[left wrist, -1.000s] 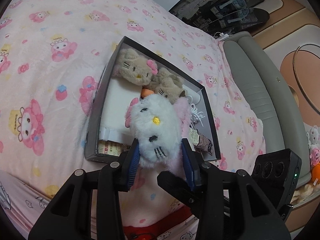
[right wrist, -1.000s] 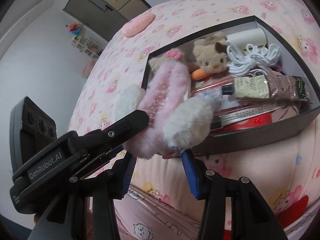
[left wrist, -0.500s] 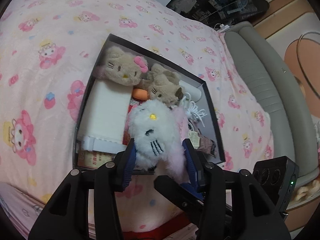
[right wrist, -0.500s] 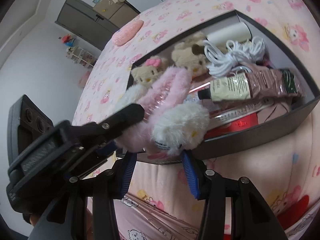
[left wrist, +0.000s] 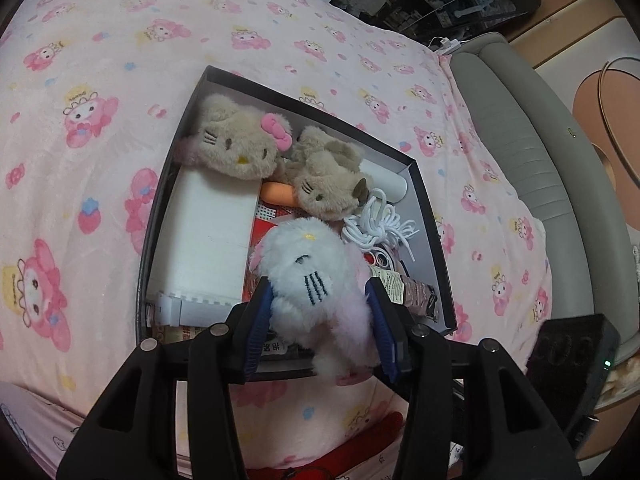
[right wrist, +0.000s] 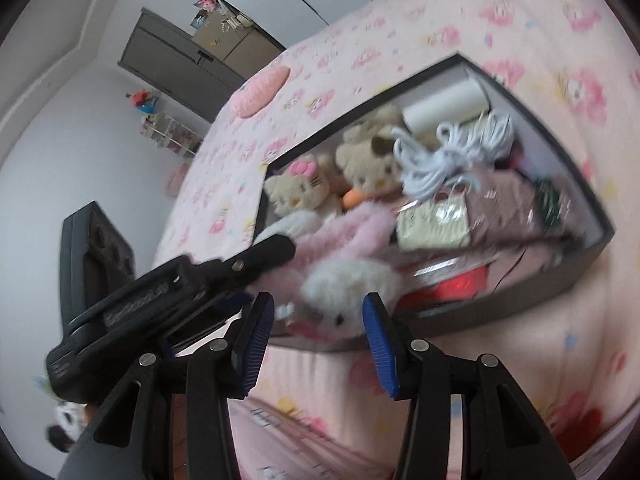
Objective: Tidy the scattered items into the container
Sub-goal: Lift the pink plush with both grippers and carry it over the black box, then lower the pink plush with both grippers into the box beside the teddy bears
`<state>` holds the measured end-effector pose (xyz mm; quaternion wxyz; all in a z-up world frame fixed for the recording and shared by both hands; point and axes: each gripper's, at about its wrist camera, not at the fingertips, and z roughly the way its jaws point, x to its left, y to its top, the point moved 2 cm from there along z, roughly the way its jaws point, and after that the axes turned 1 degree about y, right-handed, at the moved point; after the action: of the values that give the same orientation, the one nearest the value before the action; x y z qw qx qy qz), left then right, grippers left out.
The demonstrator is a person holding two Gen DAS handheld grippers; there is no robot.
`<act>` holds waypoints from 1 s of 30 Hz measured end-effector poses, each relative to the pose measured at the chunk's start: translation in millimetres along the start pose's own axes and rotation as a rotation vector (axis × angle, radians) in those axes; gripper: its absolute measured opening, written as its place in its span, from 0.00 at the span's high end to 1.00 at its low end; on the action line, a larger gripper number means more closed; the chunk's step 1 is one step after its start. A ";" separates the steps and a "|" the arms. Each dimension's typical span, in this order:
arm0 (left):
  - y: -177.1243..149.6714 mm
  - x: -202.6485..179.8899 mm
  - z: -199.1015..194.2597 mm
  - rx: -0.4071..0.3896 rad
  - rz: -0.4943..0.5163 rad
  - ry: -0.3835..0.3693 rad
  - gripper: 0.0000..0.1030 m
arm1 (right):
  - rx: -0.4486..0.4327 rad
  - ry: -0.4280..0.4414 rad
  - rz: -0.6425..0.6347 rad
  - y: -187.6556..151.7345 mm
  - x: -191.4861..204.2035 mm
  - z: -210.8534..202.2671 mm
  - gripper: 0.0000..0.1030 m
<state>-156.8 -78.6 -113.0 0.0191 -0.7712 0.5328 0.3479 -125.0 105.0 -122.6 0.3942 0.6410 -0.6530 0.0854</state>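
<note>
A fluffy white-and-pink cat plush (left wrist: 308, 280) sits between the blue pads of my left gripper (left wrist: 319, 284), which is shut on it. The plush hangs low over the near end of the dark open box (left wrist: 158, 208) on the bed. The right wrist view is blurred: there the same plush (right wrist: 344, 284) lies over the box's near wall (right wrist: 520, 296), with the left gripper's black finger (right wrist: 276, 248) beside it. My right gripper (right wrist: 318, 300) stands open just short of the plush, with nothing pressed between its pads.
In the box lie two beige cat plushes (left wrist: 236, 148) (left wrist: 328, 188), a white cable bundle (left wrist: 376, 228), a white roll (left wrist: 384, 184), a flat white carton (left wrist: 208, 240) and a brown tube (right wrist: 500, 208). Pink patterned bedding (left wrist: 80, 160) surrounds it. A grey padded bed edge (left wrist: 532, 152) runs along the right.
Both grippers have come closer to the box. The white plush has sunk from above the box's middle to its near end. The right gripper's jaws have kept their gap.
</note>
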 end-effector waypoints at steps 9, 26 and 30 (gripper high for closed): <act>6.1 -3.1 -9.2 -0.034 0.009 -0.002 0.60 | -0.018 -0.021 -0.029 9.1 3.3 11.0 0.61; 2.0 -20.5 -14.4 -0.017 0.091 0.089 0.63 | 0.114 0.160 0.034 -4.8 20.6 47.2 0.62; 0.9 -19.1 -10.9 -0.025 0.069 0.047 0.64 | 0.059 0.056 0.018 0.2 7.8 34.6 0.63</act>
<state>-155.5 -67.8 -93.8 -0.0152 -0.7606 0.5548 0.3368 -138.2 77.6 -141.0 0.3925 0.6437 -0.6448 0.1260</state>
